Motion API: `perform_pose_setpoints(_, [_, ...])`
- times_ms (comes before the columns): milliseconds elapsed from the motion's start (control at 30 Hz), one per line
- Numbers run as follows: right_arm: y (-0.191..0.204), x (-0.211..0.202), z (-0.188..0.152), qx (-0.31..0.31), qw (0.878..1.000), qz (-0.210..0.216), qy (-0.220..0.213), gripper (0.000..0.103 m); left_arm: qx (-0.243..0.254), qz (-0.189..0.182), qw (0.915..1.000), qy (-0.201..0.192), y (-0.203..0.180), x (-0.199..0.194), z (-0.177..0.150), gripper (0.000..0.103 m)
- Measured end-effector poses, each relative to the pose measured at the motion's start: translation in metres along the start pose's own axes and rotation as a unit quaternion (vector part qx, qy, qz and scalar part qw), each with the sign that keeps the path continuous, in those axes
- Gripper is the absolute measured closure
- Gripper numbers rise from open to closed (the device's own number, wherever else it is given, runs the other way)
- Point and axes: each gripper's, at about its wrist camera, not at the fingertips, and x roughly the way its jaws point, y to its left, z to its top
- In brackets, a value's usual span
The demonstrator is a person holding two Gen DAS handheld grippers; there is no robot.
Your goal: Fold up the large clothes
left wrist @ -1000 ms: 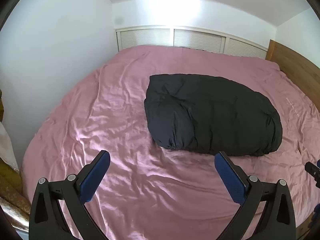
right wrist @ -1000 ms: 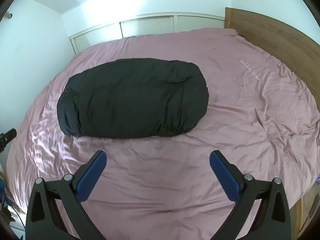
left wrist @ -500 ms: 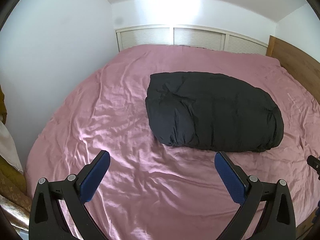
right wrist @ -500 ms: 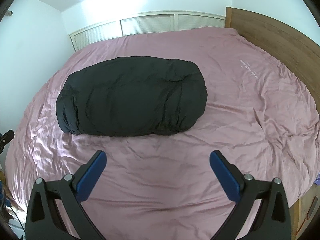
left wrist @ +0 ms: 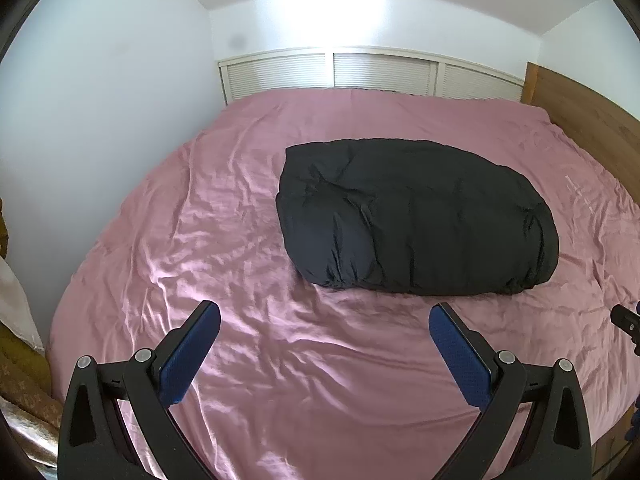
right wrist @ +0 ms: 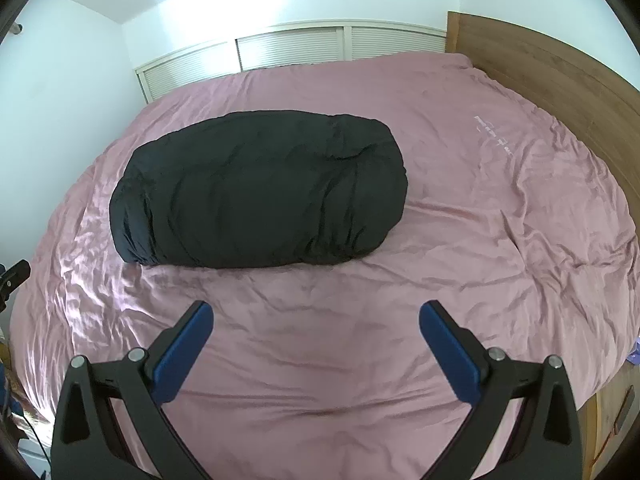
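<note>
Both grippers are pulling back a bit from a second ago, so the black jacket (left wrist: 416,216) is sitting a little higher and farther off in both views now. It's lying folded into a puffy bundle in the middle of the bed (left wrist: 248,264), on the pink cover. The left gripper (left wrist: 325,354) is hovering over the near edge with its fingers spread wide, gripping nothing, and the right gripper (right wrist: 316,350) is doing the same. Only a black sliver of each one is poking in at the edge of the other's view. The wooden headboard (right wrist: 552,76) is getting cut off at the right.
</note>
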Motion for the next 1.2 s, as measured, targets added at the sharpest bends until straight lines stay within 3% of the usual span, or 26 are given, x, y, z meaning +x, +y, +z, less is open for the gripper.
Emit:
perform_pose_setpoints(833, [-0.002, 0.006, 0.001, -0.005, 1.000, -0.011, 0.012, 0.000, 0.008, -0.005, 0.9996, 0.026, -0.008, 0.015, 0.003, 0.001])
perform_pose_setpoints(1200, [0.002, -0.011, 0.014, -0.013, 1.000, -0.002, 0.000, 0.000, 0.016, 0.010, 0.9996, 0.019, -0.009, -0.008, 0.026, 0.001])
